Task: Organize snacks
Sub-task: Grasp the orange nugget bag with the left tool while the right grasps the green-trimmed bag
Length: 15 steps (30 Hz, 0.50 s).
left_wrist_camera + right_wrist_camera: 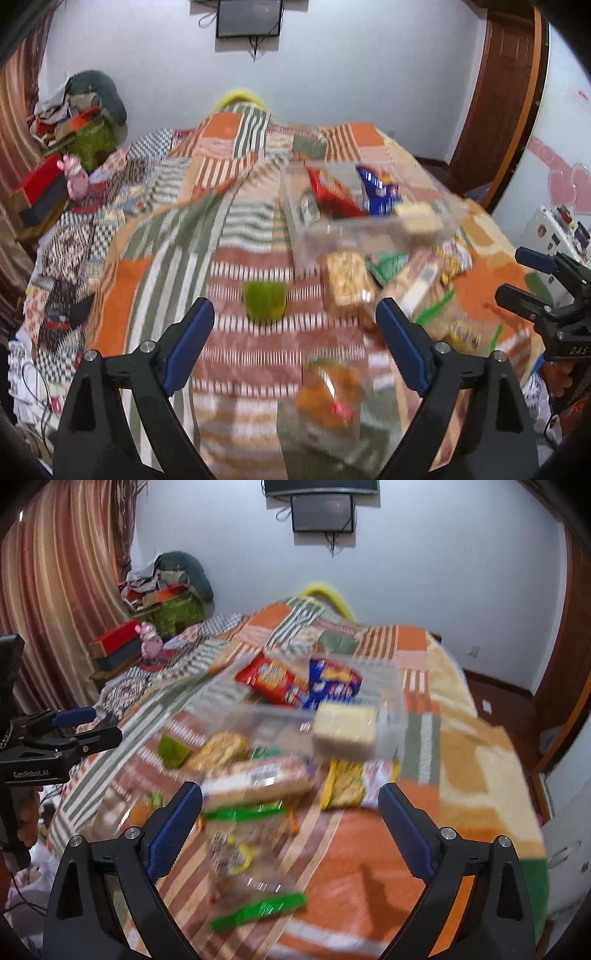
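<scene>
Inside clear bin (388,686): red packet (269,679), blue packet (332,686), pale block (345,731).

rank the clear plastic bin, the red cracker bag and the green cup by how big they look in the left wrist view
1. clear plastic bin
2. red cracker bag, partly hidden inside the bin
3. green cup; it is nearer the camera, so its rank below the bag is unsure

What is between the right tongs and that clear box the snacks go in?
A long bread-like packet and a yellow snack bag lie on the quilt between the open right tongs and the clear box.
</scene>
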### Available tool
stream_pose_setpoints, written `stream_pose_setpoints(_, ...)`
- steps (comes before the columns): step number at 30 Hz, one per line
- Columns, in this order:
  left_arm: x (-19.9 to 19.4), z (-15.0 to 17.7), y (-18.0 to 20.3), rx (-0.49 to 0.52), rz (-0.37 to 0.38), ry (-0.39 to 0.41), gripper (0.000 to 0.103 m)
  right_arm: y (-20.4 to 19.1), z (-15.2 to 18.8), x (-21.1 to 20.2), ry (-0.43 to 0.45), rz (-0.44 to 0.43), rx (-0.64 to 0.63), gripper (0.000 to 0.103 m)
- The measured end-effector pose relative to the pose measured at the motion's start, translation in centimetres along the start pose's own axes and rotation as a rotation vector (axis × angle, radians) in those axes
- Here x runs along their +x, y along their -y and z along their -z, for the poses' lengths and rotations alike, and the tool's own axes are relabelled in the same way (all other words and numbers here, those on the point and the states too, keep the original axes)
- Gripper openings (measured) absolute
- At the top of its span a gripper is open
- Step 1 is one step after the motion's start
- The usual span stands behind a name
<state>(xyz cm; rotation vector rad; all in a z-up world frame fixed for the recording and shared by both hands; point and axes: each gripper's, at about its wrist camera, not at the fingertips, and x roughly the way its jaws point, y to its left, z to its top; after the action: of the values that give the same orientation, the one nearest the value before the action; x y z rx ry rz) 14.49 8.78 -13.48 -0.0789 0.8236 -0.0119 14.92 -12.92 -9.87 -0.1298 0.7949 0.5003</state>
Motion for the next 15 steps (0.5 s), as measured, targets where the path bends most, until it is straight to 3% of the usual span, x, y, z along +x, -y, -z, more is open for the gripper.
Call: stream_pose_setpoints(15, 4.1, 6.2, 2.2, 0.002, 0.064, -0.169, 0.090, -1.9, 4.0, 3.6, -0.152, -0.038, -0.013, 0.095)
